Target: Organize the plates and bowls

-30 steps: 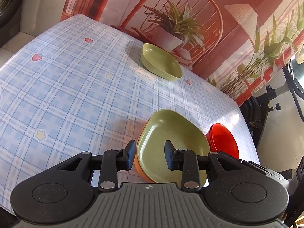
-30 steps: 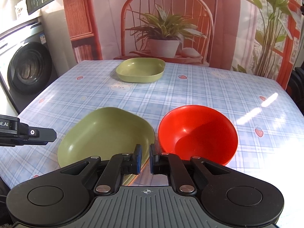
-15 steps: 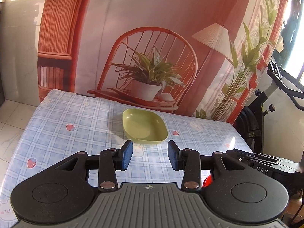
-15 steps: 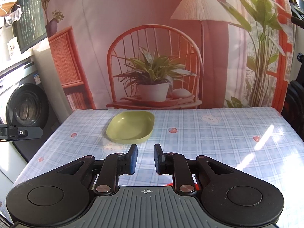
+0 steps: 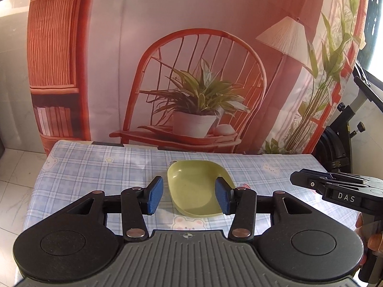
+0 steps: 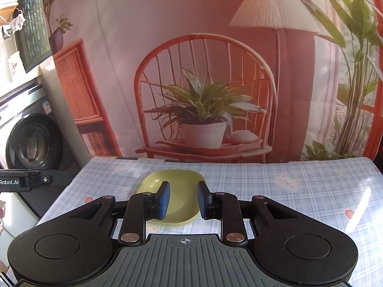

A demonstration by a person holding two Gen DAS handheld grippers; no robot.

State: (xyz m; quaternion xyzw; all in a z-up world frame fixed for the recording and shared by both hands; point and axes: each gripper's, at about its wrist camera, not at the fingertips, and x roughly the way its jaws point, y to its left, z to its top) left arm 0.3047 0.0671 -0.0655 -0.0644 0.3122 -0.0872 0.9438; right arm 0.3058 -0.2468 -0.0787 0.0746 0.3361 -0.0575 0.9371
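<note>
Left wrist view: left gripper (image 5: 189, 197) hangs above the bench (image 5: 95, 167), released, nothing btwn its blue pads; green plate (image 5: 197, 187) lies flat on the checked cloth near the far edge, framed in the gap but well beyond the pads, not touched. Right gripper (image 6: 183, 200) likewise released w/ a narrower gap, empty, same green plate (image 6: 178, 191) seen past it. Its black body also shows at the right edge of the left view (image 5: 340, 189), w/ a bit of the person's hand (image 5: 368, 234) under it.

Progress, as a judgement: this lone green plate is the one dish left apart, so prob. the last piece to collect or stack. No other plate or bowl is in view now, so can't confirm how the rest are arranged.

Vs a sec ago: back then both views looked down on a near green plate and a red bowl side by side, left pads astride the plate's rim, right gripper almost closed. Now both grippers have lifted and levelled toward the far plate; near plate and bowl have dropped out of view. Both sets of jaws have just been opening, nothing btwn them.
</note>
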